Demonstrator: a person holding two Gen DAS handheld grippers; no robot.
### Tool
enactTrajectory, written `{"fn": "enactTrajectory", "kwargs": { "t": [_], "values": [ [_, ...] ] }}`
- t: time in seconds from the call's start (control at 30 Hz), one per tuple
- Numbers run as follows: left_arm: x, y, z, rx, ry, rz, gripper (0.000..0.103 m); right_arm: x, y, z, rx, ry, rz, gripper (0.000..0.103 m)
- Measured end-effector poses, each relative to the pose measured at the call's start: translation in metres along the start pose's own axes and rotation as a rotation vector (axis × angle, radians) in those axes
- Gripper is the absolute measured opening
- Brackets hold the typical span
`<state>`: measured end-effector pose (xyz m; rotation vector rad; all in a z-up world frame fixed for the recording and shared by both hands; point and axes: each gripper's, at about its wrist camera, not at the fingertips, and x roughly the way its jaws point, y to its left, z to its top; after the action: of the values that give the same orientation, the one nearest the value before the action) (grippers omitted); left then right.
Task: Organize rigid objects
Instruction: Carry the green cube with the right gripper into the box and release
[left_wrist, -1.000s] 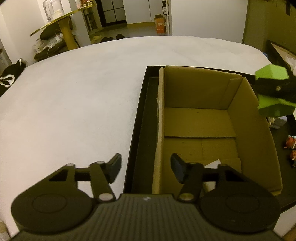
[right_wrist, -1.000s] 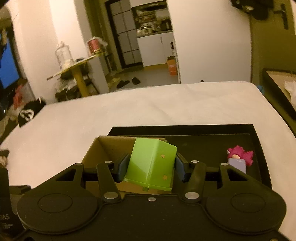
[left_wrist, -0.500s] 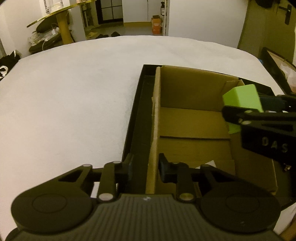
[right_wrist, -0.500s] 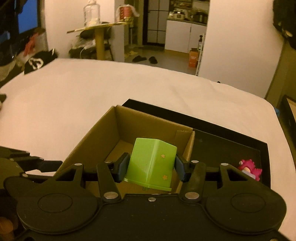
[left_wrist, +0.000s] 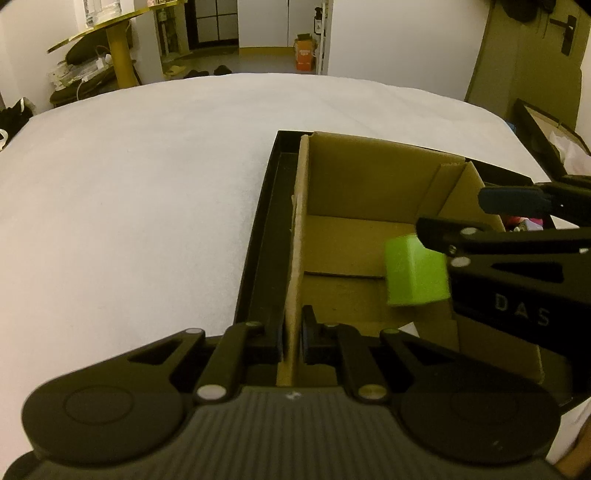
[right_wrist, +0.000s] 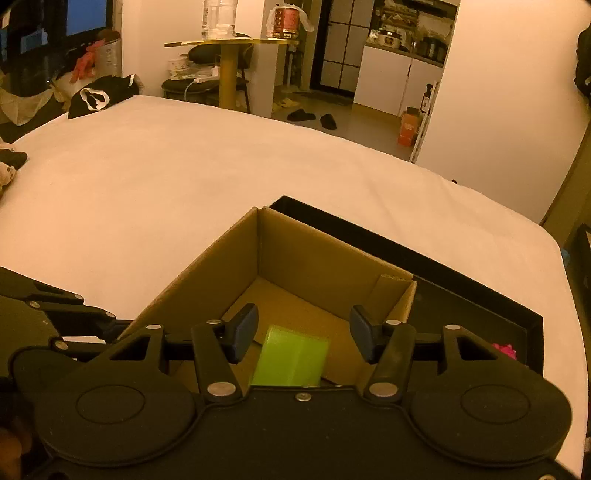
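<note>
The left wrist view sits low and very near the left wall of the cardboard box (left_wrist: 369, 229), looking forward along it and across the bed (left_wrist: 129, 203). The right wrist view looks down into the same box (right_wrist: 295, 266) from above its near right side, facing the left corner. Both views share the box inside, the black tray (left_wrist: 264, 221) and the green block (left_wrist: 413, 275).
</note>
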<state>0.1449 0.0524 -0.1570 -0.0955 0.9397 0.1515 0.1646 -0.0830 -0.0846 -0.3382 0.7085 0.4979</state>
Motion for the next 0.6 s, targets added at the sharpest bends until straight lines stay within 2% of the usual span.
{"fn": "enactTrajectory", "kwargs": {
  "t": [0.27, 0.33, 0.43, 0.6],
  "values": [
    [-0.003, 0.0, 0.0, 0.008, 0.003, 0.005, 0.009, -0.01, -0.007, -0.001, 0.006, 0.003, -0.018, 0.061],
    [-0.003, 0.0, 0.0, 0.007, 0.006, 0.006, 0.01, -0.015, -0.013, -0.002, 0.021, -0.006, -0.036, 0.068],
    [-0.004, -0.001, 0.002, 0.012, 0.005, 0.009, 0.01, -0.024, -0.027, -0.005, 0.088, -0.026, -0.055, 0.078],
    [-0.004, -0.006, 0.002, 0.032, 0.009, 0.037, 0.013, -0.03, -0.056, -0.017, 0.23, -0.026, -0.09, 0.082]
  ]
}}
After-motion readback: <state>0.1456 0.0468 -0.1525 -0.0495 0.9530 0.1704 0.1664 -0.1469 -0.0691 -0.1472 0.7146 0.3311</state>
